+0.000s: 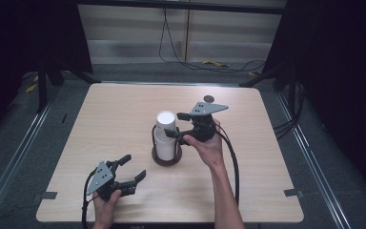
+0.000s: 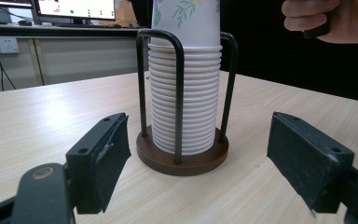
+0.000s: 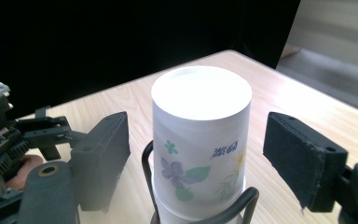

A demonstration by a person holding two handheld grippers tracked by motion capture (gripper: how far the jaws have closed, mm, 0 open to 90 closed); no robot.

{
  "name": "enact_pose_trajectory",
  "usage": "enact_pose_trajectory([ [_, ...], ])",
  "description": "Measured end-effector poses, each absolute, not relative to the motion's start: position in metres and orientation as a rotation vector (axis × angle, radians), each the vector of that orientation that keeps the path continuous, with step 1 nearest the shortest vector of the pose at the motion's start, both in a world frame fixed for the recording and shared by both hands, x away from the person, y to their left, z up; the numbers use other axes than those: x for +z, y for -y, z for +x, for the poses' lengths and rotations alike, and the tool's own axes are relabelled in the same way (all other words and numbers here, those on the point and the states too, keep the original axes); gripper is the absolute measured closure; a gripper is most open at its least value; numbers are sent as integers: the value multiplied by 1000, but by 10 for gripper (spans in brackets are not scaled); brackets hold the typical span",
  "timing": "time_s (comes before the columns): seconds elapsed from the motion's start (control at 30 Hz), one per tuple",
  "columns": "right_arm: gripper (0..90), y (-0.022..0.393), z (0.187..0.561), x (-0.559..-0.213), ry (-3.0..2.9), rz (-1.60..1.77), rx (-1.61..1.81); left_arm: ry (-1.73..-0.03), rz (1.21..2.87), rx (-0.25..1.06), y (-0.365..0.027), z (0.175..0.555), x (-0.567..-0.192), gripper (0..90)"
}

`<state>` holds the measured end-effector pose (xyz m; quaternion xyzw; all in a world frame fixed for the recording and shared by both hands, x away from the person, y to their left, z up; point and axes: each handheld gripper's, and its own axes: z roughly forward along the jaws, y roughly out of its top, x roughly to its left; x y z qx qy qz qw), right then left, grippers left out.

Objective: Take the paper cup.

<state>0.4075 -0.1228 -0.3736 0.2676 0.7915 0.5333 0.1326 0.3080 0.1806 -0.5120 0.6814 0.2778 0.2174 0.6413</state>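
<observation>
Stack of white paper cups [image 1: 166,136], nested upside down, sat inside a black wire holder with a round dark-brown wooden base [image 1: 166,157] near the middle of the light wooden table [image 1: 100,119]. Top cup, printed with flowers [image 3: 200,140], rode high above the ribbed rims of the rest, base up, not yet lifted clear of the stack.

Right gripper [image 1: 177,125] was level with that top cup, just right of the stack; its jaws straddled the cup with gaps showing on both sides in the right gripper view, so released, not grasping anything. Left gripper [image 1: 132,167] rested on the table near-left of the holder, well apart from it, jaws spread wide and empty, pointed at the holder base.

Progress judged: early. Reach to the top cup was done, grip was not. Left to do: clench on the cup, pull it straight up off the stack, set it down somewhere.

In the way: black wire loops of the holder [image 2: 179,93] rose up the sides of the stack, close under the right gripper jaws; a low grab would likely snag them. Also the cup below could come along.

Small dark round disc [image 1: 209,98] lay beyond the holder by the table's far edge, clear of the work.
</observation>
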Motion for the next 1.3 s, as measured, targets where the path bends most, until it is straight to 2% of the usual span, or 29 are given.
enact_pose_trajectory([
  [0.33, 211, 105, 428, -374, -2400, 795, 1477, -632, 1554, 495, -181, 308, -512, 206],
  [0.5, 246, 100, 433, -375, -2432, 789, 1453, -633, 1553, 494, -181, 308, -512, 206],
  [0.73, 275, 96, 434, -375, -2437, 788, 1444, -633, 1552, 491, -181, 308, -512, 206],
  [0.87, 320, 97, 434, -373, -2434, 789, 1444, -638, 1555, 493, -180, 308, -512, 206],
  [1.3, 328, 100, 432, -367, -2388, 770, 1485, -636, 1562, 492, -180, 308, -512, 206],
])
